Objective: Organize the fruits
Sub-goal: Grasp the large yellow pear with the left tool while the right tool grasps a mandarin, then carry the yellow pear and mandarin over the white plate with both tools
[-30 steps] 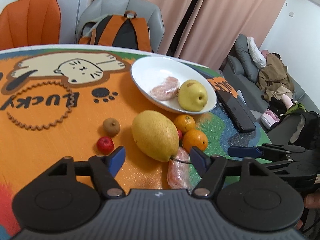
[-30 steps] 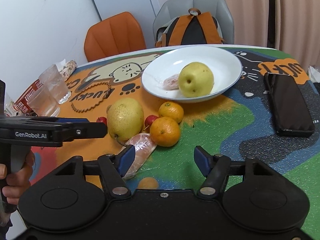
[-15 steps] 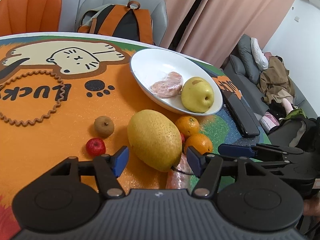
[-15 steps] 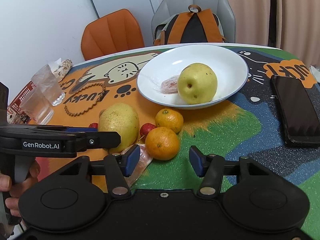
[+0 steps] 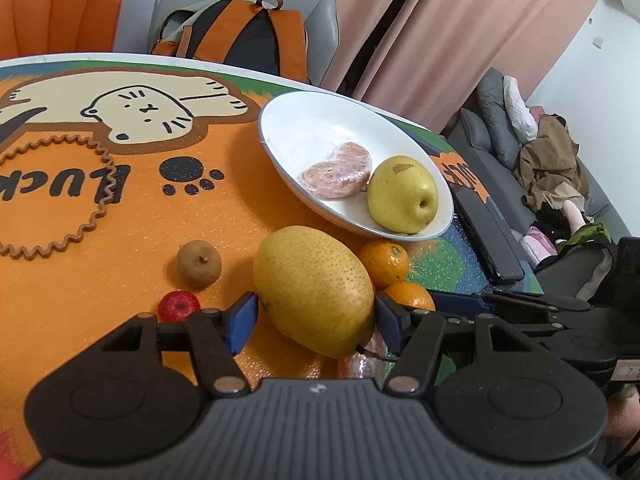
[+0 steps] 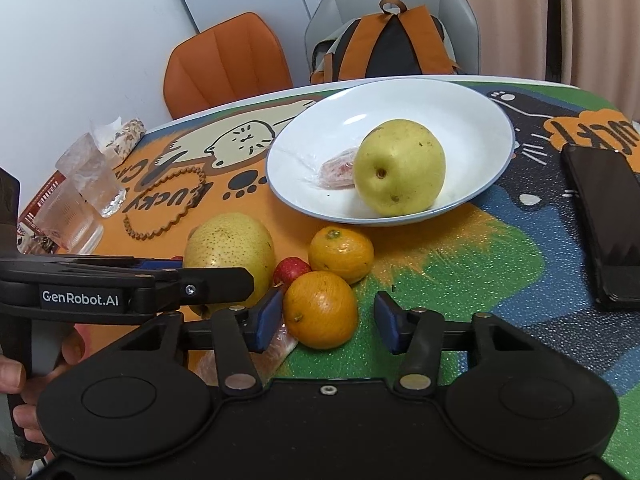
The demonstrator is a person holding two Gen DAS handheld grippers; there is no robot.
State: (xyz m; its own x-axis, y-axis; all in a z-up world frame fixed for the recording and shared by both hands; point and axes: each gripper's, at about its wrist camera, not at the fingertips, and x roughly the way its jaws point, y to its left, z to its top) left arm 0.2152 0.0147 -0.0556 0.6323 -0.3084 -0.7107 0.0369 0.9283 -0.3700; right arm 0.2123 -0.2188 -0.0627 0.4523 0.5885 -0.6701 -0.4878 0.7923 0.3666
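Note:
A white plate (image 5: 288, 120) (image 6: 472, 120) holds a yellow apple (image 5: 402, 194) (image 6: 400, 166) and a wrapped peeled citrus (image 5: 340, 172). In front of it lie a large yellow pear (image 5: 314, 288) (image 6: 230, 250), two oranges (image 6: 340, 254) (image 6: 322, 310), a small red fruit (image 5: 179, 306), a second one (image 6: 291, 269) and a brown longan (image 5: 199, 263). My left gripper (image 5: 316, 320) is open, its pads either side of the pear, not pressing. My right gripper (image 6: 326, 320) is open around the nearer orange. A wrapped citrus piece (image 6: 280, 344) lies under its left finger.
A black phone (image 6: 604, 220) lies at the table's right. Two clear glasses (image 6: 90, 178) and a snack packet (image 6: 124, 138) stand at the left edge. An orange chair (image 6: 228, 64) and a grey chair with a backpack (image 6: 388, 48) are behind the table.
Both grippers have moved forward and down. The left one now brackets the pear, and the right one now brackets the nearer orange. No fruit has moved.

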